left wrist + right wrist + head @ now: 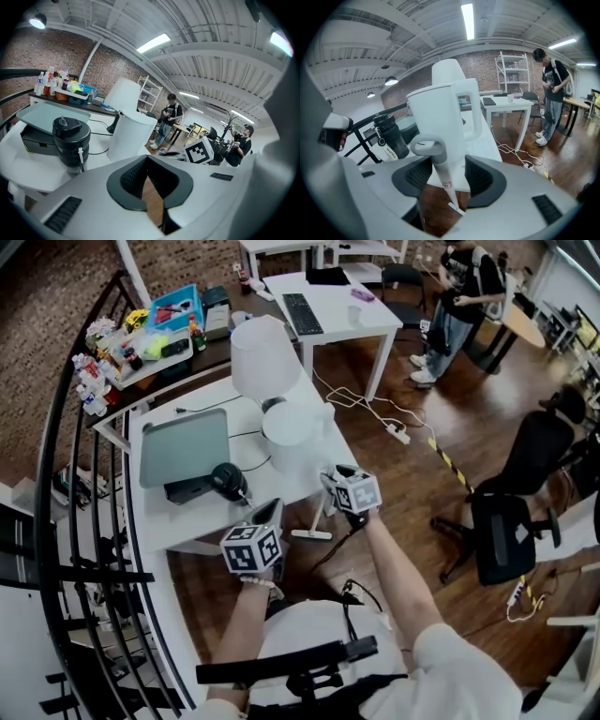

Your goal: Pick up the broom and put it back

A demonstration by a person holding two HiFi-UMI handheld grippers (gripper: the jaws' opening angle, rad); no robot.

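My right gripper [449, 165] had its jaws standing wide apart with the broom [440, 174] between them. Its thin white handle rose through the gap, clear of both pads, so nothing was actually gripped. In the head view the broom stood tilted against the near edge of the white table [187, 521], with its narrow head down on the wooden floor [394, 549] just below that edge. Its looped top end came up to the right gripper. A white jug [446, 110] stood on the table just behind the handle, and a black bottle [391, 136] was off to the side. My left gripper [149, 161] hung beside the table with its jaws together at the tips and nothing in them. I judged the broom to be light and stiff. The shaft looked smooth and round, so it seemed likely to turn or slide in the pads, and with its head hanging far below it could swing like a pendulum. I reckoned the best hold was on the straight shaft just under the loop, squarely across both pads. That way the loop could act as a stop if the handle slipped down.
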